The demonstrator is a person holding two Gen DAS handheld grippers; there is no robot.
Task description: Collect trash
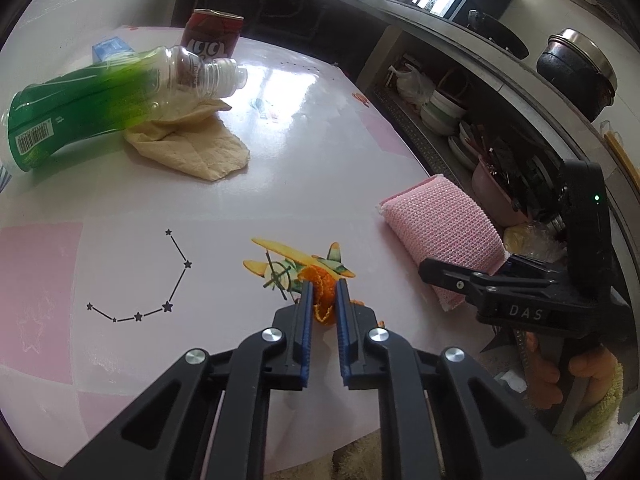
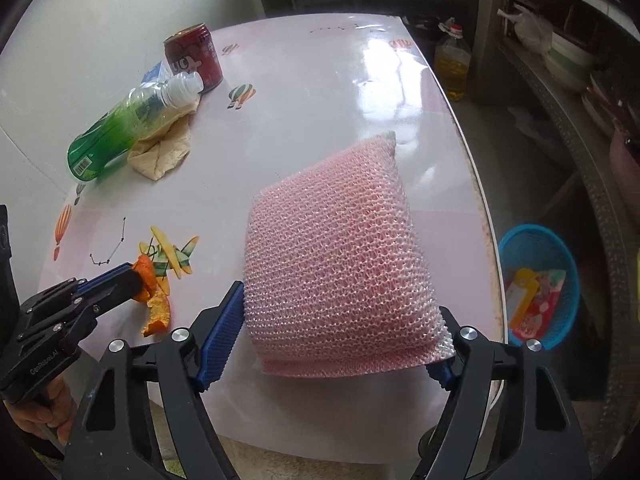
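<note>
The peel (image 1: 322, 294) sits pinched between the nearly shut jaws of the left tool (image 1: 323, 312), low on the counter (image 1: 300, 128), ready to lift. The right tool (image 2: 340, 320), jaws wide, hugs the sponge (image 2: 340, 248). The bin (image 2: 538, 280) waits right of it.

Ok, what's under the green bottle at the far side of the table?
A crumpled beige paper napkin lies under the neck end of the green bottle, spreading out toward the table's middle. How far it reaches beneath the bottle's body is covered. The red can stands behind them.
</note>
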